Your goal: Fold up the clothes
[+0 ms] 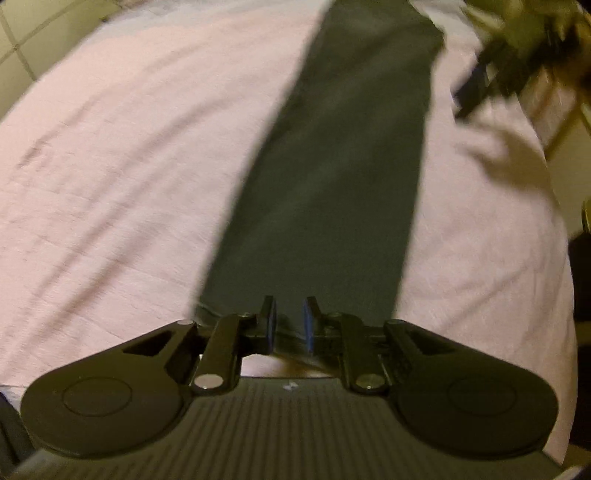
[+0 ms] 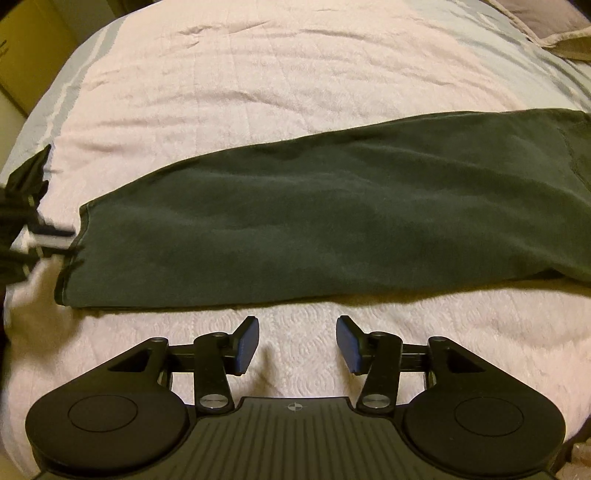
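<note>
The dark green trousers [image 2: 314, 221] lie long and flat across the middle of the pink bedspread [image 2: 258, 74]. The left gripper [image 1: 289, 320] stands at the hem, jaws narrowly apart, probably not gripping; the right gripper [image 2: 297, 341] hovers released beside the long edge. Next, I judge, both must pinch the hem and fold it lengthwise.

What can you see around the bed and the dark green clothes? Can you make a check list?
Surface: pink bedspread, wrinkled, pale striped edges.
Job's things: dark green garment lying flat in a long strip.
Clutter: nothing seen on the bedspread; a beige pillow at the far corner.
Grippers: left claw at the garment's narrow end, gap small, grip unclear; right claw open over bare bedspread beside the long edge, touching nothing.
Cables: nothing seen.
Surroundings: tiled floor beside the bed, blurred.
</note>
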Demonstrator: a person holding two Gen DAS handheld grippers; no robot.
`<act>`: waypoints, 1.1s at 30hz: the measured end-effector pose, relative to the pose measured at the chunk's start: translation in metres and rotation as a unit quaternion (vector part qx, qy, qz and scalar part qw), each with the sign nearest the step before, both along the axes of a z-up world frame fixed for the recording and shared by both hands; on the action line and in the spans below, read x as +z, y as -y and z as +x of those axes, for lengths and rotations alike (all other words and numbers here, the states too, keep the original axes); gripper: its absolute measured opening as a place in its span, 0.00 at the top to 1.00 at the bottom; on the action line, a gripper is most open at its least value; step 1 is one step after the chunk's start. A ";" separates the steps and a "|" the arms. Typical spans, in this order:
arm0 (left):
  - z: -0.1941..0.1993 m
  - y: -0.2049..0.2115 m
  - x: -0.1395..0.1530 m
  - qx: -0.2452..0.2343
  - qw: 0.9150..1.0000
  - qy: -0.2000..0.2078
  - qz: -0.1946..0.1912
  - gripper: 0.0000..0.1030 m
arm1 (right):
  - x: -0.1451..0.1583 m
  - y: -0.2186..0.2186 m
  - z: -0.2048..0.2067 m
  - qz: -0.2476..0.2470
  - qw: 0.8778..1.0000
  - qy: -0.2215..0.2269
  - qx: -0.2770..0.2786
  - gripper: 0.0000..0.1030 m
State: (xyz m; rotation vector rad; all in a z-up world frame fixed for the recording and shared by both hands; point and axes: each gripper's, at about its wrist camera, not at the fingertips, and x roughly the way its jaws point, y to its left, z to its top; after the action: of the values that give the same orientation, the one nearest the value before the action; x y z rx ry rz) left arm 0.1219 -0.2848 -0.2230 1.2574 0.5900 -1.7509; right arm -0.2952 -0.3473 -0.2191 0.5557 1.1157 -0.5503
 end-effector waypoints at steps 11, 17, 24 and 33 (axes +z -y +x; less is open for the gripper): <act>-0.031 -0.020 0.026 0.018 0.998 0.054 0.013 0.86 | 0.048 0.004 -0.084 -0.056 0.989 0.006 -0.134 0.35; -0.063 -0.040 0.054 0.047 0.997 0.069 0.003 0.80 | 0.077 0.008 -0.135 -0.077 0.980 0.022 -0.182 0.33; -0.103 -0.065 0.085 0.079 0.993 0.088 -0.008 0.57 | 0.108 0.004 -0.178 -0.093 0.976 0.058 -0.189 0.32; -0.138 -0.090 0.122 0.103 0.989 0.099 -0.045 0.37 | 0.131 -0.016 -0.218 -0.102 0.971 0.082 -0.198 0.31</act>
State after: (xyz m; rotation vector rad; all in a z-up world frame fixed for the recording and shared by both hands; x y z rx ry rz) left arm -0.0161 -0.1948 -0.1008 1.2429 0.5017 -1.4477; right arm -0.5136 -0.3310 -0.0880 0.6351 0.7818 -0.9374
